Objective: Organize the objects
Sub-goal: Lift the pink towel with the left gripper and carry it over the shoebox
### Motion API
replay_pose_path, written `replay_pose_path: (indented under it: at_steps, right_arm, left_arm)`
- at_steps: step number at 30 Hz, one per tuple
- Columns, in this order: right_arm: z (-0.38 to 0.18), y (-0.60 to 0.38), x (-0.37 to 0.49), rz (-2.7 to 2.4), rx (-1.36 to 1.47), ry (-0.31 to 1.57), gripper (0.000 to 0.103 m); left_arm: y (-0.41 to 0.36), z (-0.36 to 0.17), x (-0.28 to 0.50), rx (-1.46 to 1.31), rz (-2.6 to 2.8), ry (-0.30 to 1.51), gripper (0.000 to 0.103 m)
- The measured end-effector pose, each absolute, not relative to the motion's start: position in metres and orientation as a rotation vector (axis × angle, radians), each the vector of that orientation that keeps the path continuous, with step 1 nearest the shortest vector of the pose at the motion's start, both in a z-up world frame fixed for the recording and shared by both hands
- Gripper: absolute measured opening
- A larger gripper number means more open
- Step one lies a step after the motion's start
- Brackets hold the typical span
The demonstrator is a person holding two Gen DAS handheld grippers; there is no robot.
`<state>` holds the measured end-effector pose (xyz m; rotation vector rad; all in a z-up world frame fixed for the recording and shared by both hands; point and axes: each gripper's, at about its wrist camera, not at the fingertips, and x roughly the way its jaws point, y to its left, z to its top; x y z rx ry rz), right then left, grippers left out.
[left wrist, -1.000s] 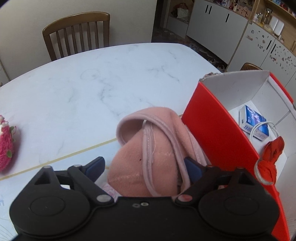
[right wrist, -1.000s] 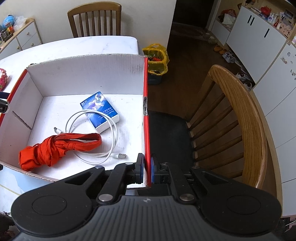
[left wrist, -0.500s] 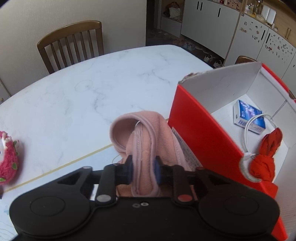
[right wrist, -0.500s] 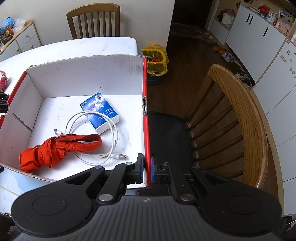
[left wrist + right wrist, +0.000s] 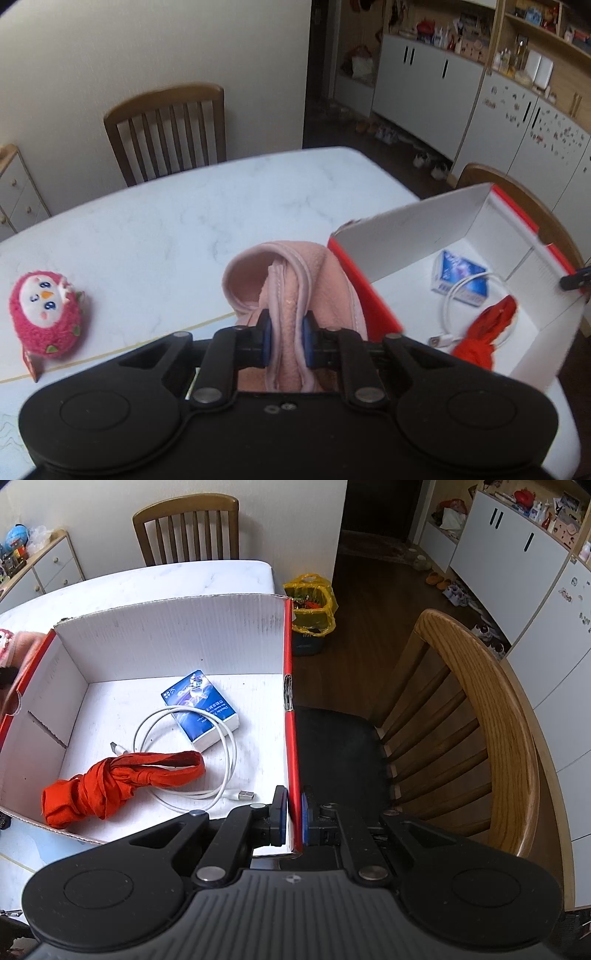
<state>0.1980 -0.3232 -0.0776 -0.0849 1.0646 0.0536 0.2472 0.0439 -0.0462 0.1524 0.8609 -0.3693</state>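
My left gripper point(image 5: 287, 339) has its jaws closing on a pink fleece cloth point(image 5: 295, 273), and the blue pads pinch a fold of it above the marble table point(image 5: 166, 229). The cloth hangs just left of the red-and-white cardboard box point(image 5: 406, 236). My right gripper point(image 5: 293, 819) is shut on the right wall of the box point(image 5: 291, 738). Inside lie a blue pack point(image 5: 201, 709), a white cable point(image 5: 229, 746) and a knotted red cloth point(image 5: 110, 782). A pink plush toy point(image 5: 46, 314) sits on the table at the left.
A wooden chair point(image 5: 166, 129) stands behind the table, and another chair point(image 5: 480, 720) is right of the box. A yellow bag point(image 5: 312, 605) sits on the floor past the table's corner. White cabinets point(image 5: 424, 88) line the far wall.
The left gripper's jaws closed from wide open onto the pink cloth and then rose with it, so more of the box's inside shows. The right gripper kept its hold on the wall.
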Motion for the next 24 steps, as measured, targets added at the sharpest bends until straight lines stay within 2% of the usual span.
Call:
replay_pose_path:
  at_steps: [24]
  right_arm:
    - [-0.077, -0.337, 0.196, 0.085, -0.038, 1.053, 0.007]
  left_arm:
    - [0.009, 0.065, 0.195, 0.185, -0.418, 0.621, 0.013]
